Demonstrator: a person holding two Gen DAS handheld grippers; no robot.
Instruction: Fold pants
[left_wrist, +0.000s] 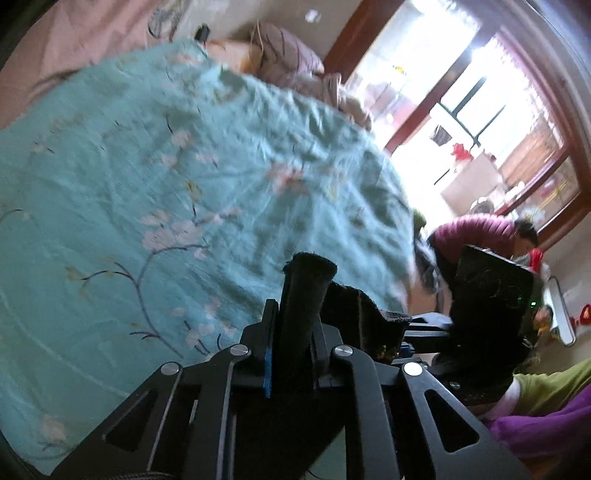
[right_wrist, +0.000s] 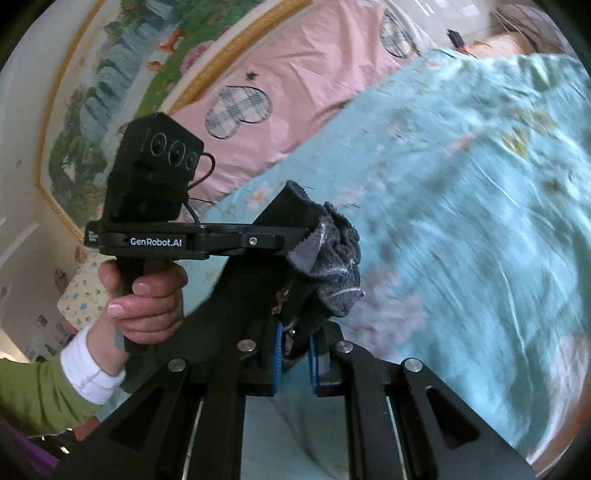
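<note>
The pants are black with a grey lining. In the left wrist view my left gripper (left_wrist: 291, 350) is shut on a black edge of the pants (left_wrist: 306, 295), which sticks up between its jaws and stretches right to the right gripper (left_wrist: 417, 325). In the right wrist view my right gripper (right_wrist: 295, 354) is shut on a bunched part of the pants (right_wrist: 328, 258), grey lining showing. The left gripper (right_wrist: 295, 236) reaches in from the left and grips the same cloth close by. Both hold the pants above the bed. Most of the pants are hidden.
A teal floral bedspread (left_wrist: 166, 177) covers the bed below, also in the right wrist view (right_wrist: 461, 203). Pink pillows (right_wrist: 295, 74) lie at the head under a framed landscape picture (right_wrist: 129, 74). A folded quilt (left_wrist: 288, 55) lies at the far corner. A person in maroon (left_wrist: 480, 232) bends near the window.
</note>
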